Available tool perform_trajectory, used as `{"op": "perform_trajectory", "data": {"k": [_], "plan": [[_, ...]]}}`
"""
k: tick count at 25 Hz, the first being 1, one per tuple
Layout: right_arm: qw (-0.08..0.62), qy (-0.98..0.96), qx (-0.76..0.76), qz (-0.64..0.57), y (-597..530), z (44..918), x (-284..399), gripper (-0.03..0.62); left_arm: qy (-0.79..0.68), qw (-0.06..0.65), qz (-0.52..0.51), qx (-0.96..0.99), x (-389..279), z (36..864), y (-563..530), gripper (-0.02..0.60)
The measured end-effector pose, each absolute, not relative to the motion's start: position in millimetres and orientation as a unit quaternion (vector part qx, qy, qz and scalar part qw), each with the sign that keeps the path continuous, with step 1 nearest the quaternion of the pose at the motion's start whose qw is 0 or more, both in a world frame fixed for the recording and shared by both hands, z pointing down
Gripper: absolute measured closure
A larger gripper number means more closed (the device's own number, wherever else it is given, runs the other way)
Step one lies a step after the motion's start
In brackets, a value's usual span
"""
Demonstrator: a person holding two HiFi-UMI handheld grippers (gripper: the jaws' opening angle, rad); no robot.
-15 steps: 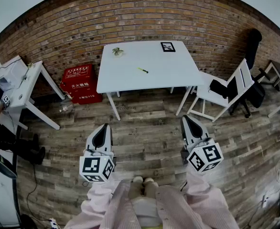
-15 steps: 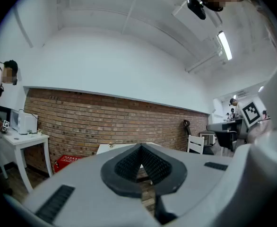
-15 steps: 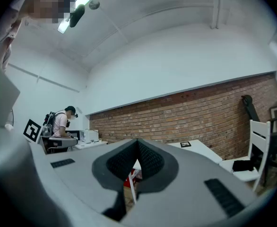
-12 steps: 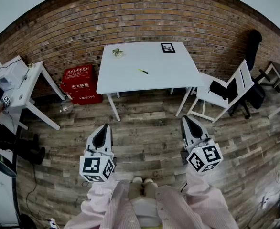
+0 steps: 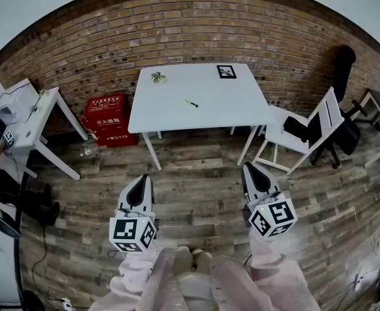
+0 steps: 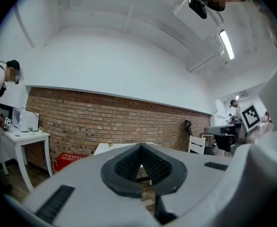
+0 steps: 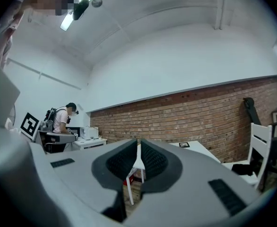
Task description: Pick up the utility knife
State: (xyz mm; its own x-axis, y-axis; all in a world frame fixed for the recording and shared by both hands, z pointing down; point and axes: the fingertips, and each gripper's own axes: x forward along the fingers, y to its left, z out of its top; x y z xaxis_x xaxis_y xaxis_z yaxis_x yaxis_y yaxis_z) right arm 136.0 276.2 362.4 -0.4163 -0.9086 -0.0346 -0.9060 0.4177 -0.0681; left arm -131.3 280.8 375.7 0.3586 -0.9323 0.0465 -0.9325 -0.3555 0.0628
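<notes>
Brick-backed white bench carries the utility knife at twelve o'clock, well apart from the left claw and right claw, both closed empty; arriving unopened, they might knock it away.

Brick wall at 12 o'clock, white table before it. Red crate at 10, white chair at 2. Wood-plank floor.

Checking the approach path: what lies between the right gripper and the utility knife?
In the head view, only bare wood floor, then the white table with its front edge and bare top, separates the right gripper from the utility knife.
</notes>
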Motion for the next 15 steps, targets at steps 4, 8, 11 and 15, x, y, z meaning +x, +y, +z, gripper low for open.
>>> {"op": "perform_trajectory", "data": {"k": [4, 8, 11, 15], "plan": [[0.039, 0.844, -0.535, -0.027, 271.0, 365.2, 138.1, 0.576, -0.568, 0.045, 0.002, 0.822, -127.3, 381.0, 279.8, 0.589], [0.044, 0.845, -0.531, -0.041, 263.0, 368.6, 139.6, 0.517, -0.569, 0.047, 0.002, 0.821, -126.0, 383.1, 276.3, 0.589], [0.044, 0.846, -0.529, -0.049, 256.6, 371.1, 140.2, 0.496, -0.569, 0.052, 0.002, 0.821, -124.3, 386.1, 273.3, 0.591], [0.043, 0.845, -0.529, -0.059, 244.8, 374.3, 138.6, 0.464, -0.569, 0.058, 0.004, 0.820, -124.9, 388.6, 264.7, 0.589]]}}
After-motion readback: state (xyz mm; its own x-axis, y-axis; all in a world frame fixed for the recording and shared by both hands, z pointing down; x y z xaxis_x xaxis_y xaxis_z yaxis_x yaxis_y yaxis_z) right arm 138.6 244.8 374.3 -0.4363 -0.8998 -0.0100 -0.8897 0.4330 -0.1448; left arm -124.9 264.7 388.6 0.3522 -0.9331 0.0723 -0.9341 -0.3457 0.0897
